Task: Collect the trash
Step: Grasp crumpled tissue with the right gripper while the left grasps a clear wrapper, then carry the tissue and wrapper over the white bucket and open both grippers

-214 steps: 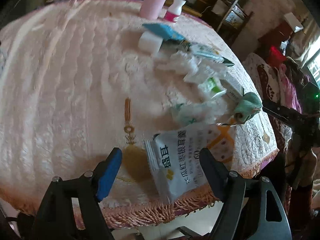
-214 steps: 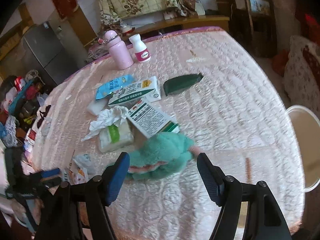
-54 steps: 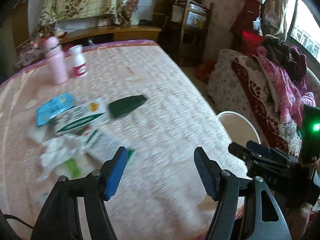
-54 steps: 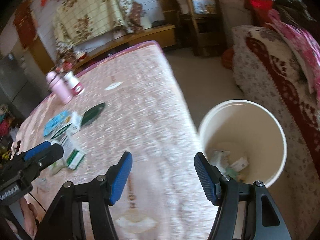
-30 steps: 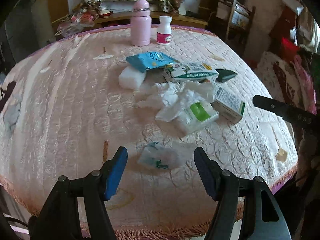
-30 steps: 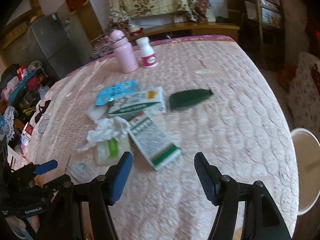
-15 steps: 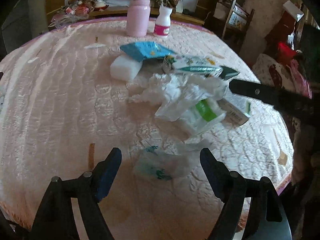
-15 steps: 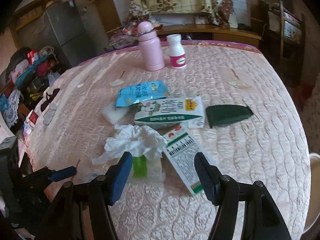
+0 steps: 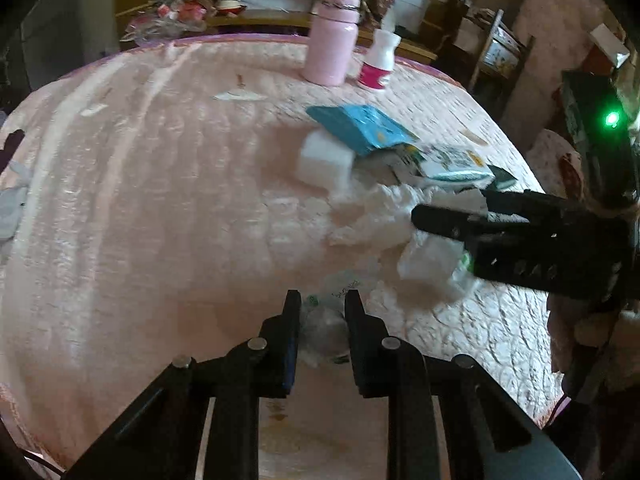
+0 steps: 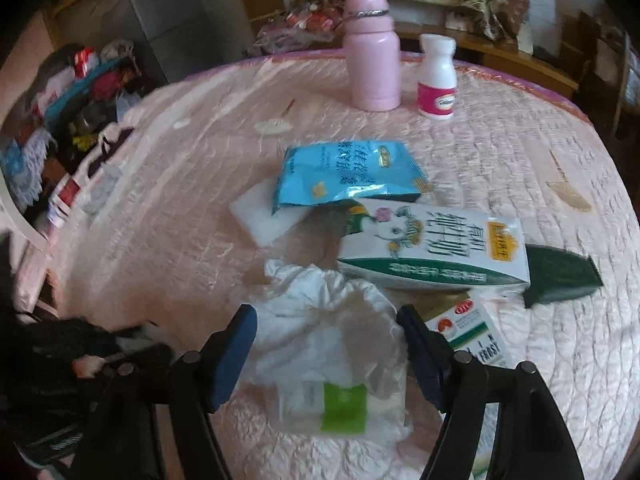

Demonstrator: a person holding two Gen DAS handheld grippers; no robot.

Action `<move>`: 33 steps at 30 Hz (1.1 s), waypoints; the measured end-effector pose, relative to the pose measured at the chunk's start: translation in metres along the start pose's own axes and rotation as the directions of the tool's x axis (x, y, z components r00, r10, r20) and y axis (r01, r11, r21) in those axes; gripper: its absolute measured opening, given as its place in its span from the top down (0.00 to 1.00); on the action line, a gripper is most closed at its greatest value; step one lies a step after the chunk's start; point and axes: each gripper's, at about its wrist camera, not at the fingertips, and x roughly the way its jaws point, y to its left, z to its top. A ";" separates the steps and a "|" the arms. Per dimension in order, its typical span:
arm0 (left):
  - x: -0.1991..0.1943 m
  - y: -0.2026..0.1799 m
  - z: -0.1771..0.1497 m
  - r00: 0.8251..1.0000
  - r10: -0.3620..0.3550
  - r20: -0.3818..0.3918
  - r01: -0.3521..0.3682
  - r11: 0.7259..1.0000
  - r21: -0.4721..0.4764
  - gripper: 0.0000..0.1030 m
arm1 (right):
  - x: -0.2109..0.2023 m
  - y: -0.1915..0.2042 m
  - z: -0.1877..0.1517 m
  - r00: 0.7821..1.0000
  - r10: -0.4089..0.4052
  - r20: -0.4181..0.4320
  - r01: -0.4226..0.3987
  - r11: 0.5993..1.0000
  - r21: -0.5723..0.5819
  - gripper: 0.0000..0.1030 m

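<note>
Left gripper jaws have just clenched on a clear wrapper; right gripper jaws gape around crumpled tissue.

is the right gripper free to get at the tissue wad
Probably yes: the right gripper hangs open straight over the tissue wad, its fingers either side and nothing between. The milk carton lies just beyond.

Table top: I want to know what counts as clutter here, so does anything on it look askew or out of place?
Yes. A milk carton lies on its side, a blue snack bag rests partly on a white block, and crumpled tissue spills over them. Only the pink bottle and white bottle stand upright.
</note>
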 end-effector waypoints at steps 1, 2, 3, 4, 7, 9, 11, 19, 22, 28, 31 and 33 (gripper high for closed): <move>-0.001 0.002 0.001 1.000 0.000 0.002 0.000 1.000 -0.005 0.78 | 0.004 0.003 0.000 1.000 -0.005 -0.009 0.005 1.000 -0.013 0.27; -0.002 0.003 0.001 1.000 0.002 0.006 -0.002 1.000 -0.011 0.78 | 0.007 0.004 0.001 1.000 0.000 -0.020 0.000 1.000 -0.017 0.27; -0.003 0.005 0.001 1.000 0.003 0.009 -0.003 1.000 -0.015 0.78 | 0.013 0.005 0.001 0.999 0.010 -0.050 -0.010 1.000 -0.015 0.28; -0.004 0.006 0.001 1.000 0.003 0.012 -0.003 1.000 -0.020 0.78 | 0.018 0.005 0.001 0.998 0.007 -0.063 -0.008 1.000 -0.013 0.34; -0.005 0.009 -0.001 1.000 -0.002 0.017 0.002 0.999 -0.032 0.78 | 0.019 0.001 -0.003 0.999 -0.006 -0.047 0.006 1.000 0.001 0.69; -0.008 0.006 -0.002 1.000 -0.007 0.023 0.008 0.999 -0.038 0.78 | 0.006 -0.002 -0.005 1.000 0.028 -0.007 -0.028 0.999 0.032 0.79; -0.011 0.001 0.000 0.999 -0.015 0.036 0.017 0.999 -0.042 0.78 | -0.010 -0.007 -0.007 0.998 0.049 0.033 -0.051 0.998 0.048 0.79; -0.026 -0.029 0.008 0.996 -0.044 0.080 0.044 0.999 -0.006 0.78 | -0.070 -0.019 -0.021 0.988 0.052 0.145 -0.064 0.995 0.078 0.79; -0.029 -0.043 0.011 0.995 -0.050 0.092 0.048 0.999 0.014 0.78 | -0.089 -0.025 -0.030 0.984 0.032 0.175 -0.048 0.995 0.087 0.79; -0.031 -0.071 0.016 0.993 -0.066 0.101 0.062 0.997 0.045 0.78 | -0.117 -0.035 -0.043 0.977 -0.008 0.212 -0.014 0.995 0.103 0.79; -0.033 -0.088 0.018 0.992 -0.072 0.106 0.064 0.995 0.072 0.78 | -0.132 -0.046 -0.053 0.974 -0.029 0.226 0.002 0.993 0.118 0.79; -0.034 -0.099 0.019 0.991 -0.076 0.109 0.067 0.994 0.090 0.78 | -0.138 -0.054 -0.058 0.972 -0.039 0.232 0.008 0.991 0.134 0.79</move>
